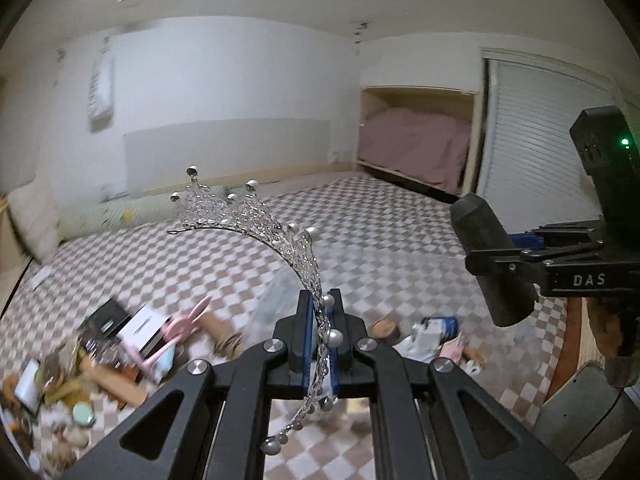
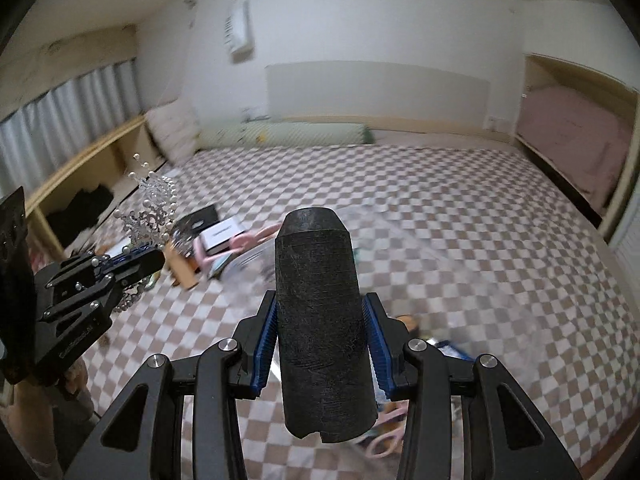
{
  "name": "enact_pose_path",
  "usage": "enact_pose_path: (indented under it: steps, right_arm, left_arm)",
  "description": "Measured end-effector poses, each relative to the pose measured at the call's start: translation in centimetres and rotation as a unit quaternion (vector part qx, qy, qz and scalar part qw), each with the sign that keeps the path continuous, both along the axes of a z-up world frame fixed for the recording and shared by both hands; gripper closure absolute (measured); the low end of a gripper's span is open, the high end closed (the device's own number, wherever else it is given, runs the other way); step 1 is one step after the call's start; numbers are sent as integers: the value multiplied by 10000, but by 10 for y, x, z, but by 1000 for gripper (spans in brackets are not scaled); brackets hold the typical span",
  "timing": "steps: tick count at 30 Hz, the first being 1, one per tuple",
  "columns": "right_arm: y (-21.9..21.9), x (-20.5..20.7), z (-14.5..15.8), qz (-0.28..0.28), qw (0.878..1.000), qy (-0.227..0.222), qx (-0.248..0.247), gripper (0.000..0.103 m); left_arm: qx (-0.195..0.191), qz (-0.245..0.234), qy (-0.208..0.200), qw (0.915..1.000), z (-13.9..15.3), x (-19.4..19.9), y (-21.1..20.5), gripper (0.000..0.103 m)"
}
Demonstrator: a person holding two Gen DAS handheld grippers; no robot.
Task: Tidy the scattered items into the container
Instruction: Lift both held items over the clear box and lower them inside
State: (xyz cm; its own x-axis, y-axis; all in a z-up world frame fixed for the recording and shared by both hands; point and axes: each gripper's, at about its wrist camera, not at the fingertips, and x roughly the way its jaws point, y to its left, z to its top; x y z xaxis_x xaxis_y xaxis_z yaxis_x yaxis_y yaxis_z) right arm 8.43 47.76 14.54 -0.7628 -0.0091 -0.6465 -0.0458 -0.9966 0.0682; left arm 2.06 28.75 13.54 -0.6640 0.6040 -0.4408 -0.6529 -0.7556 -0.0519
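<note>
A silver tiara (image 1: 248, 216) with pearls and clear beads rises out of my left gripper (image 1: 320, 316), whose blue pads are shut on its band. At the right edge of the left wrist view is my right gripper (image 1: 520, 258), shut on a black cylinder (image 1: 488, 256). In the right wrist view that black cylinder (image 2: 320, 320) stands between the blue pads of my right gripper (image 2: 320, 312). My left gripper (image 2: 132, 258) with the tiara (image 2: 154, 196) is at the left. Both are held well above a checkered blanket (image 2: 460, 220).
Scattered things lie low on the left: boxes (image 1: 136, 328), a pink rabbit-eared item (image 1: 184, 326) and small jars (image 1: 82, 414). More items (image 1: 432, 332) lie further right. A blurred translucent thing (image 1: 280, 300) sits between them. A bolster (image 2: 288, 136), a pillow (image 2: 172, 128) and a low shelf (image 2: 80, 168) border the blanket.
</note>
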Motion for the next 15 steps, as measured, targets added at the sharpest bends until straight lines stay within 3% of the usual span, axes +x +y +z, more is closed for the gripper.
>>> enact_pose_path:
  steps: [6,15]
  right_arm:
    - [41,-14,-19,-349,9991,-186,-133,60]
    - [71,-45,-65,-396,9944,-584,-783,61]
  left_arm:
    - [-196,-227,-5,9996,-3,-12,53,96]
    - [-621,-412,-100,9972,-37,-28,119,96]
